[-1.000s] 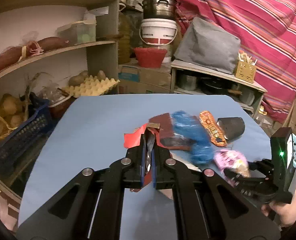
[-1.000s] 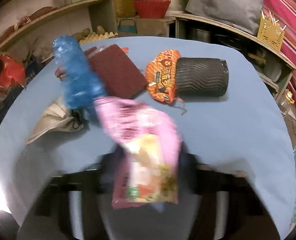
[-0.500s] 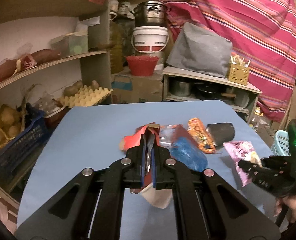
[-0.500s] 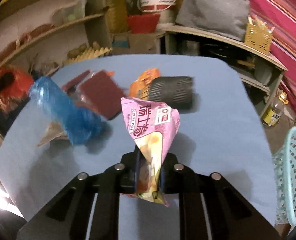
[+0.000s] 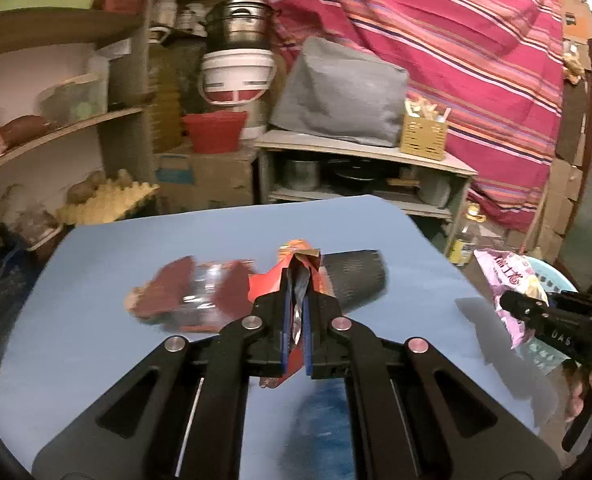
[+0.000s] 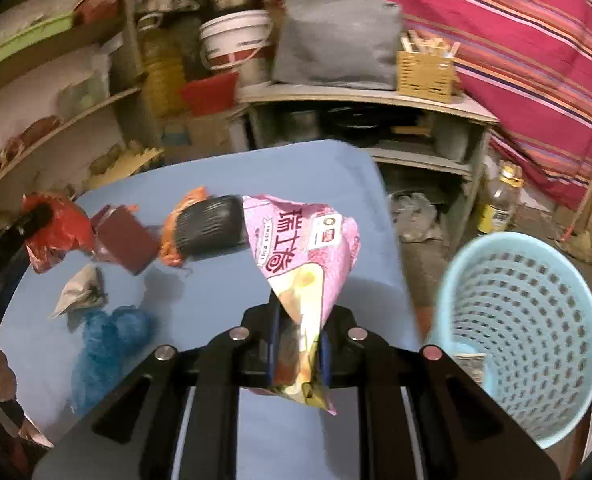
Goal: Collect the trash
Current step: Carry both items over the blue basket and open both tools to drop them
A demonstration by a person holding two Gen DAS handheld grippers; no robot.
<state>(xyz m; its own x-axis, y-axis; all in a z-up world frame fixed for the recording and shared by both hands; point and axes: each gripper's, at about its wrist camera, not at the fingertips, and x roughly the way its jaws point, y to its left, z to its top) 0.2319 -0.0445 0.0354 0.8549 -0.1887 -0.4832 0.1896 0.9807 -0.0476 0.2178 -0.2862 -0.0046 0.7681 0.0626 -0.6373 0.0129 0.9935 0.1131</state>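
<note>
My left gripper (image 5: 295, 312) is shut on a red foil wrapper (image 5: 270, 280) and holds it above the blue table (image 5: 96, 320). My right gripper (image 6: 296, 344) is shut on a pink snack bag (image 6: 299, 248), lifted near the table's right edge; the bag also shows in the left wrist view (image 5: 507, 280). A light blue perforated basket (image 6: 523, 320) stands on the floor just right of the table. On the table lie a black ribbed pouch (image 6: 212, 226), an orange wrapper (image 6: 172, 236), a maroon packet (image 6: 126, 238), a grey crumpled paper (image 6: 78, 292) and a blue crumpled bag (image 6: 108, 340).
Shelves with potatoes and an egg tray (image 5: 104, 200) stand left of the table. A low shelf with pots (image 6: 375, 120), a grey bag and a bucket stands behind. A yellow-capped bottle (image 6: 497, 204) stands on the floor by the striped red cloth.
Both grippers have swung right with their wrappers held. The right gripper has moved towards the table's right edge, and the blue basket has come fully into its view.
</note>
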